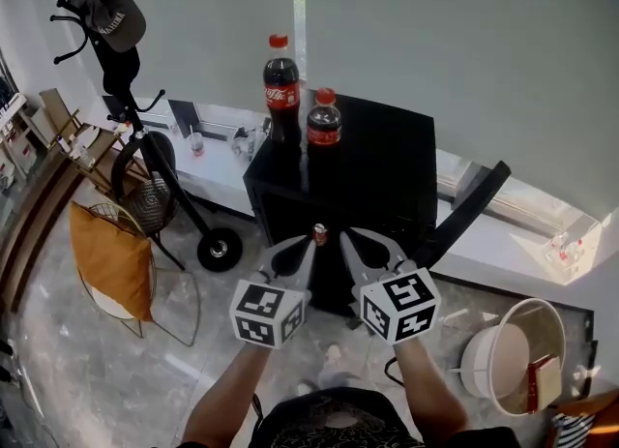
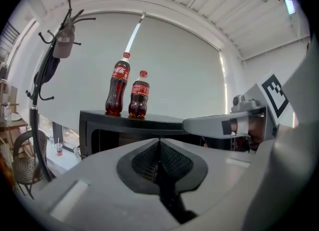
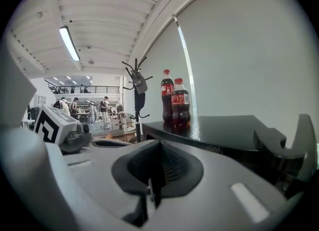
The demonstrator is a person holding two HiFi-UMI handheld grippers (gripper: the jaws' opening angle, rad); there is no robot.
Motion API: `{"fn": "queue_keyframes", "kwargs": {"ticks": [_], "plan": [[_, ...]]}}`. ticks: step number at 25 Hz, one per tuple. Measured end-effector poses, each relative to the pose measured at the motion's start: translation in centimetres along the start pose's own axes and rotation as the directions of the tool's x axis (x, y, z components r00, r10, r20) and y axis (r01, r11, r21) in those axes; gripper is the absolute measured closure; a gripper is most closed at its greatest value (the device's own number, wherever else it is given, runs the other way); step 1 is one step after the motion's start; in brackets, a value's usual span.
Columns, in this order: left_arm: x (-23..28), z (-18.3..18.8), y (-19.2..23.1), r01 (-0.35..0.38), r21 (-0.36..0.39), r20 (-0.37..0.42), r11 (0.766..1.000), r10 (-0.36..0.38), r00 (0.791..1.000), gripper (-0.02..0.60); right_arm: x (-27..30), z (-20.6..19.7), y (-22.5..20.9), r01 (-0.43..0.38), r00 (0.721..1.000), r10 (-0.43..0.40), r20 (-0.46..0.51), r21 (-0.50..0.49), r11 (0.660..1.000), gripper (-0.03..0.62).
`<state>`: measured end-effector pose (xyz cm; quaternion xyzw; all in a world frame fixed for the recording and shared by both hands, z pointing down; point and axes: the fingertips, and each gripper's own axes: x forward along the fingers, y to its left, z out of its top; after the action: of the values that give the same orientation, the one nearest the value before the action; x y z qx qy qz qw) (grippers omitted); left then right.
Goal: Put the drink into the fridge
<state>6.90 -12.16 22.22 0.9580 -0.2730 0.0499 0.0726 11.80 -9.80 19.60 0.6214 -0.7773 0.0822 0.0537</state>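
Two cola bottles with red caps stand on top of a black mini fridge: a tall bottle and a shorter bottle to its right. My left gripper and right gripper hover side by side in front of the fridge and below the bottles. Both are shut and hold nothing. A small red-topped thing shows between their tips; I cannot tell what it is. The fridge door stands out to the right.
A black coat stand with a cap rises at the left, with a wire chair holding an orange cushion below it. A white bucket sits on the floor at the right. A white ledge with a cup runs behind the fridge.
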Motion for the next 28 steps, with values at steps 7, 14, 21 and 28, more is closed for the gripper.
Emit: {"fn": "queue_keyframes", "kwargs": {"ticks": [7,14,21,28], "plan": [[1.2,3.7,0.8,0.002,-0.018,0.034,1.000,-0.002,0.999,0.575,0.1,1.9,-0.5,-0.009,1.000,0.009,-0.011,0.037,0.999,0.594],[3.4,9.2,1.2,0.030,0.023,0.102,0.999,-0.033,0.994,0.574,-0.2,6.7,-1.1,-0.026,0.999,0.026,0.025,-0.013,1.000,0.594],[6.3,12.2,1.9,0.027,0.039,0.135,0.999,-0.032,0.990,0.534,0.3,9.4,-2.1,-0.034,0.998,0.037,0.041,-0.075,0.997,0.594],[8.9,13.7,3.1,-0.010,0.049,0.125,0.999,0.003,0.992,0.424,1.1,11.6,-4.0,-0.042,0.997,0.049,0.065,-0.107,0.993,0.594]]}}
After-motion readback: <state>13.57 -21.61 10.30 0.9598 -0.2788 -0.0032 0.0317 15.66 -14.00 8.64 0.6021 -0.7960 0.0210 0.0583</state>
